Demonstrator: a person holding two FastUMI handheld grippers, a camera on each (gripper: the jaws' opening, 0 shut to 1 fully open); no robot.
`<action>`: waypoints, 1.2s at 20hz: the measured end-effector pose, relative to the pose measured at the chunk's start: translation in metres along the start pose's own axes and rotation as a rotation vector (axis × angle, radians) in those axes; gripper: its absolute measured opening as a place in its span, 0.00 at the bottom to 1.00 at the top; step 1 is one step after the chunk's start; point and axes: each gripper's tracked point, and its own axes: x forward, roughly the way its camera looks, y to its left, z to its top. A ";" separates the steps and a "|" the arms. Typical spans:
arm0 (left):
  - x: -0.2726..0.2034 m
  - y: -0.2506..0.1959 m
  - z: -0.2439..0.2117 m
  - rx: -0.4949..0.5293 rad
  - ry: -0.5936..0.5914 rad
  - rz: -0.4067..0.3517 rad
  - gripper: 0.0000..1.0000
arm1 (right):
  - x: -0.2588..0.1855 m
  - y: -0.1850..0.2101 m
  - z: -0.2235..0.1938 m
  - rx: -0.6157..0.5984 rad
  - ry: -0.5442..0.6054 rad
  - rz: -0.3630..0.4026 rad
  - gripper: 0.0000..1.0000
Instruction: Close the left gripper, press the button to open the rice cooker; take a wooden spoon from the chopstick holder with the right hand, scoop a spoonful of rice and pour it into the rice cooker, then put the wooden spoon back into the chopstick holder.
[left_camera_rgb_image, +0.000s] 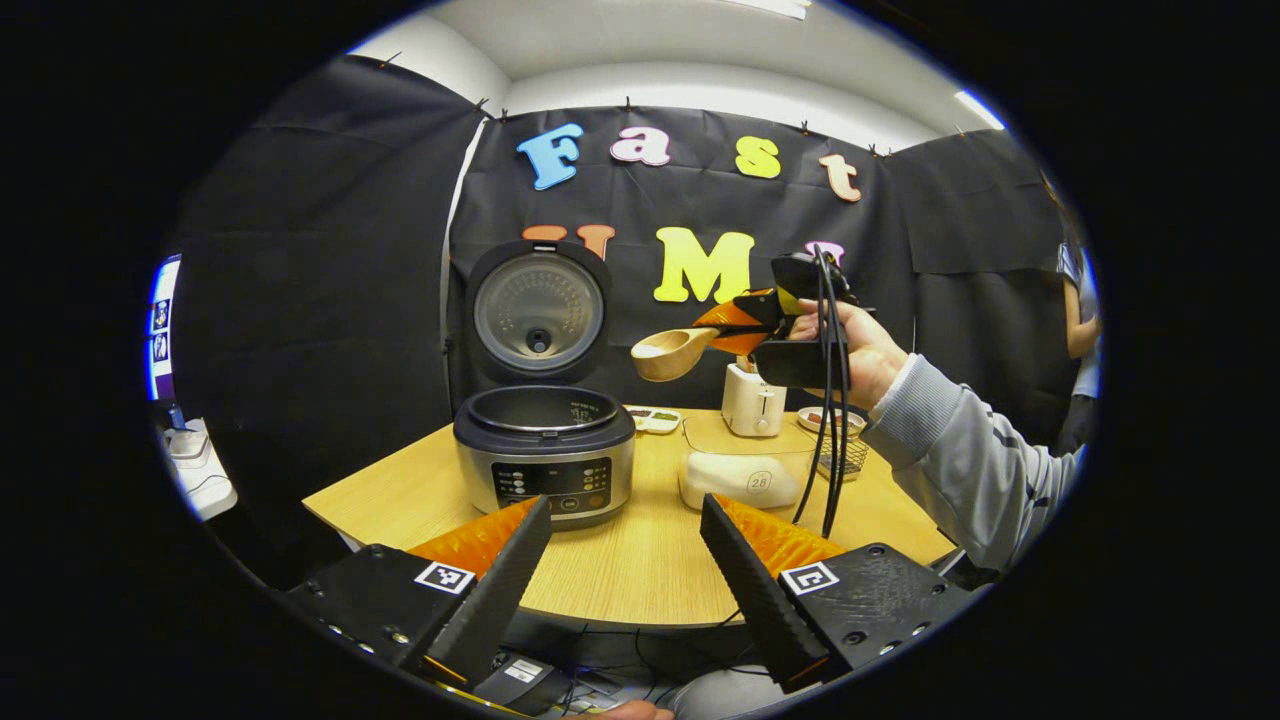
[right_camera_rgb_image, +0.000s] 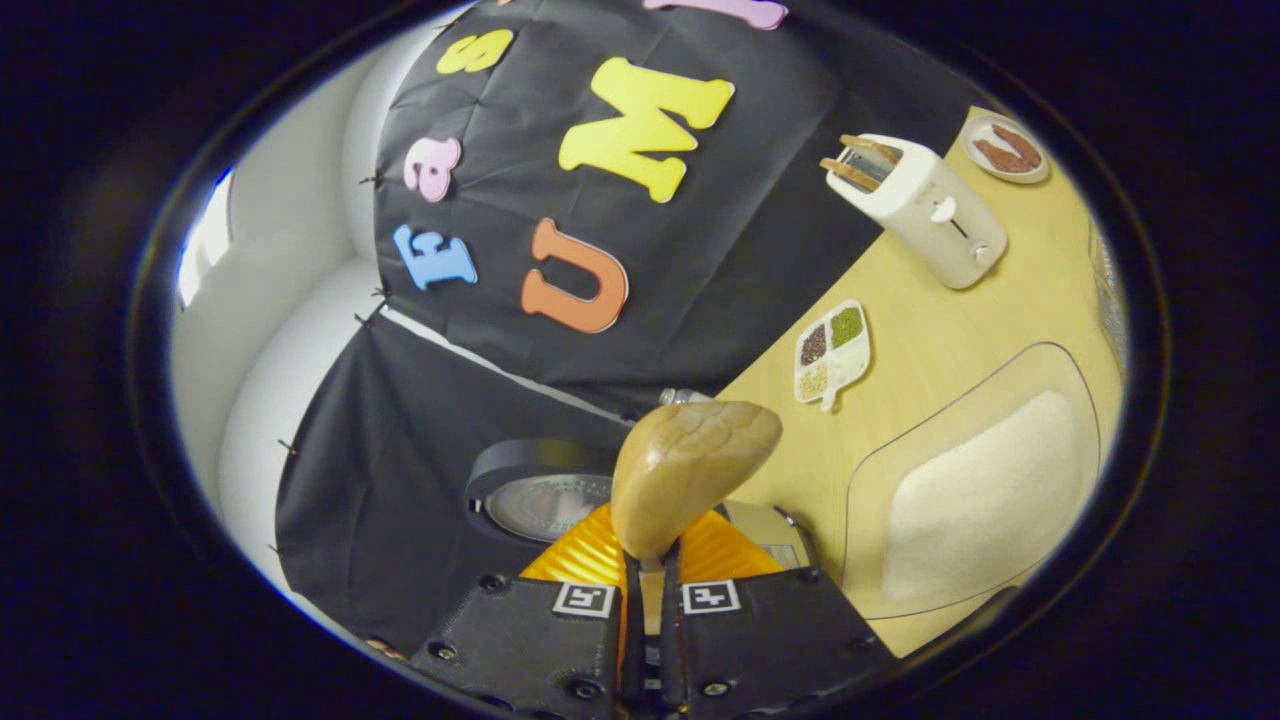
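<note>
The rice cooker (left_camera_rgb_image: 545, 455) stands on the wooden table (left_camera_rgb_image: 640, 570) with its lid (left_camera_rgb_image: 538, 312) swung up and the dark inner pot showing. My left gripper (left_camera_rgb_image: 625, 575) hangs open in front of it, nothing between its fingers. A hand holds my right gripper (left_camera_rgb_image: 745, 328) in the air to the right of the lid, shut on the handle of a wooden spoon (left_camera_rgb_image: 672, 352) whose bowl points toward the cooker. In the right gripper view the wooden spoon (right_camera_rgb_image: 690, 470) sticks out from the right gripper (right_camera_rgb_image: 650, 580), above the cooker lid (right_camera_rgb_image: 545, 500). The clear container of rice (right_camera_rgb_image: 985, 500) lies to the right.
A white toaster (left_camera_rgb_image: 753, 400) stands at the back, with a small divided dish of grains (left_camera_rgb_image: 655, 420) beside it. A wire-mesh holder (left_camera_rgb_image: 850, 452) and a small plate (right_camera_rgb_image: 1005, 148) sit at the far right. A person stands at the right edge (left_camera_rgb_image: 1080, 320). Cables hang from the right gripper.
</note>
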 end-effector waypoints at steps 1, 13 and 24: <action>-0.001 0.003 0.001 -0.001 -0.002 0.006 0.96 | 0.008 0.003 -0.006 -0.033 0.008 -0.015 0.11; -0.016 0.022 -0.005 -0.032 -0.014 0.031 0.96 | 0.087 0.019 -0.059 -0.547 0.016 -0.210 0.11; -0.021 0.035 -0.010 -0.056 -0.012 0.054 0.94 | 0.102 0.045 -0.100 -0.978 0.020 -0.228 0.11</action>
